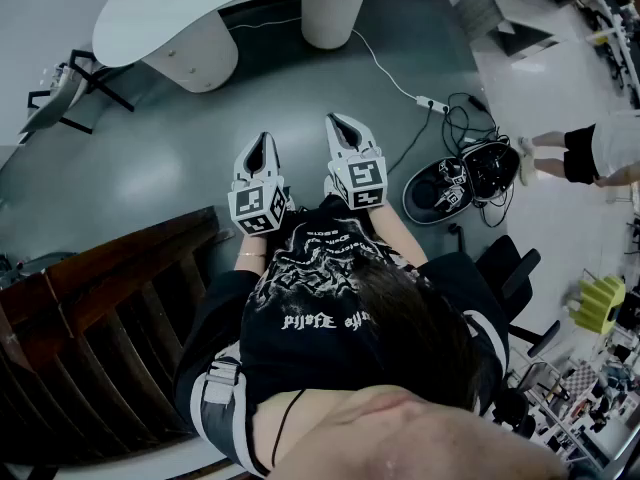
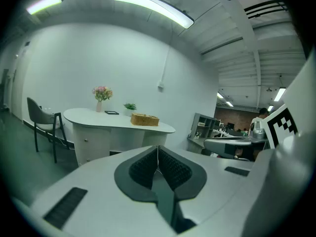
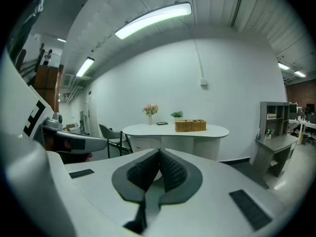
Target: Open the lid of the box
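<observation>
The box is a woven wicker basket box [image 2: 144, 119] [image 3: 190, 125] with its lid down, standing on a white curved table [image 2: 117, 119] [image 3: 217, 131] across the room. Both grippers are held side by side in front of the person's chest, far from the table [image 1: 200, 13], over the grey floor. My left gripper [image 1: 262, 140] [image 2: 158, 147] has its ridged pads pressed together with nothing between them. My right gripper [image 1: 334, 120] [image 3: 159, 151] is likewise shut and empty. Both point toward the table, tilted slightly down.
A vase of flowers [image 2: 101, 94] [image 3: 150, 110], a small plant [image 3: 177, 114] and a dark flat item lie on the table. A chair [image 1: 68, 86] [image 2: 42, 118] stands at its left. A power strip with cables [image 1: 433, 104], a round black device [image 1: 441, 190], wooden stairs [image 1: 100, 298], another person [image 1: 600, 150].
</observation>
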Demonstrator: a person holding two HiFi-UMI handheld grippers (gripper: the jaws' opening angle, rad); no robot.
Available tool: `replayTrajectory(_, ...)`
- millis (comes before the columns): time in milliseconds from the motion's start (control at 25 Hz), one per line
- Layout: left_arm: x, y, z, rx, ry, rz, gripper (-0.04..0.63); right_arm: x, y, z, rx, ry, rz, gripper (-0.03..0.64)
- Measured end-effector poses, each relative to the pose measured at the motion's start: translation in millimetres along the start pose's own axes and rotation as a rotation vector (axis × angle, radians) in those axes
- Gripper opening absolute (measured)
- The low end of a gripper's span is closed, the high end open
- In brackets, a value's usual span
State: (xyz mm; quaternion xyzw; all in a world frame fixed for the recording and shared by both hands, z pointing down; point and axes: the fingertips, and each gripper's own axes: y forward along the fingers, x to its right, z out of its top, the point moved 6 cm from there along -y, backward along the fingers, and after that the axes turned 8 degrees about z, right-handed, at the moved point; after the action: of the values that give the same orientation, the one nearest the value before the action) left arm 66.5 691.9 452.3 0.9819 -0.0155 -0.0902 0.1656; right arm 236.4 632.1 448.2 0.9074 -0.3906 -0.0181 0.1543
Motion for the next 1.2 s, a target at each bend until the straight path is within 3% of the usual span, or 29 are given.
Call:
replayTrajectory(440,28.8,31.9,-4.3,0.006,-0.003,0.047,0.026,45.5,6.7,-7.4,0.009,0.015,0.055,0.025)
replayTrajectory(840,55.0,58.0,-18.0,0.007,-0.069,0.139,0.026,97.3,9.6,-11.7,0.002,0.026,0.137,0.026)
replayTrajectory(1200,69.8,97.2,-18.9,-0.010,-0.038,0.098,0.026,128.8,17.9,-23.0,-0.018,0.046,0.111,0.025)
